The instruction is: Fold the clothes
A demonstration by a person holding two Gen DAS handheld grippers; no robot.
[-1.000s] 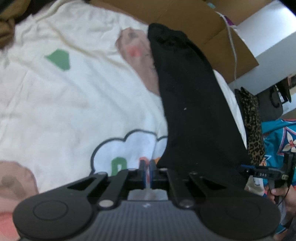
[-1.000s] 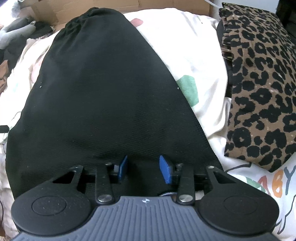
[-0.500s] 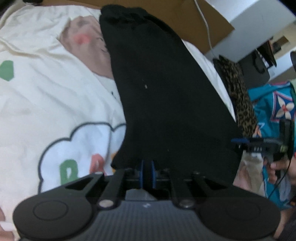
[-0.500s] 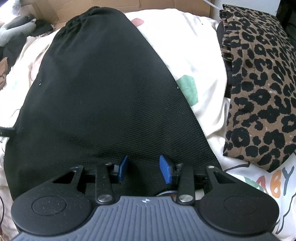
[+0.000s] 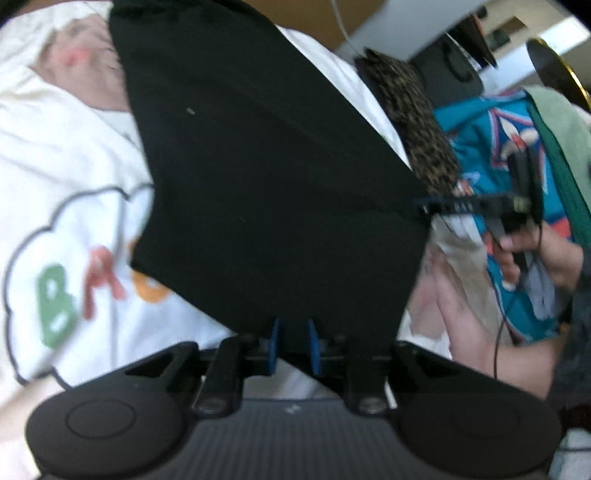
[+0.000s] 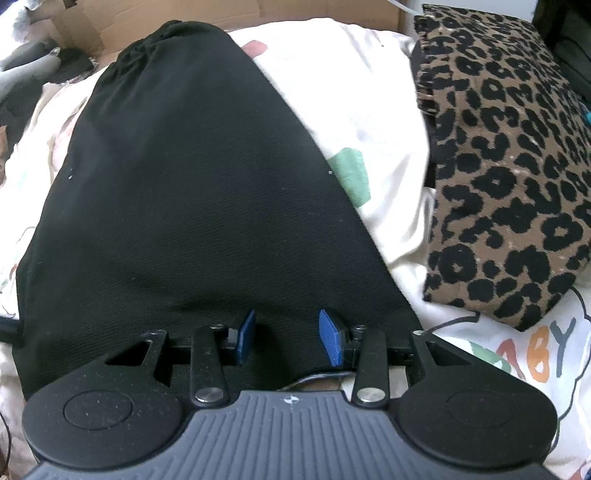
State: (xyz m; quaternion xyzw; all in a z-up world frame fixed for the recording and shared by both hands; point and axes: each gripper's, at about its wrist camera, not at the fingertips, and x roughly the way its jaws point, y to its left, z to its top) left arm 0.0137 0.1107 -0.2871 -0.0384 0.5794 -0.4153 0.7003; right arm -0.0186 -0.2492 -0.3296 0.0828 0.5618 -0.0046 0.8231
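The black garment (image 6: 192,206) lies flat on the printed cream blanket (image 5: 55,155), left of the leopard-print cloth (image 6: 506,177). The left gripper (image 5: 293,345) is opening, garment edge between its pads; the right gripper (image 6: 288,338) hovers with fingers apart and unloaded. The step appears to be release and regrasp; next, each gripper likely needs a near-hem corner for the fold.

A cream bedsheet (image 6: 388,122) printed with coloured letters and a cloud outline is spread over the bed. A leopard-print cushion (image 6: 509,166) is laid at its right edge. Brown cardboard (image 6: 314,9) is seen behind, and grey fabric (image 6: 26,70) at far left.
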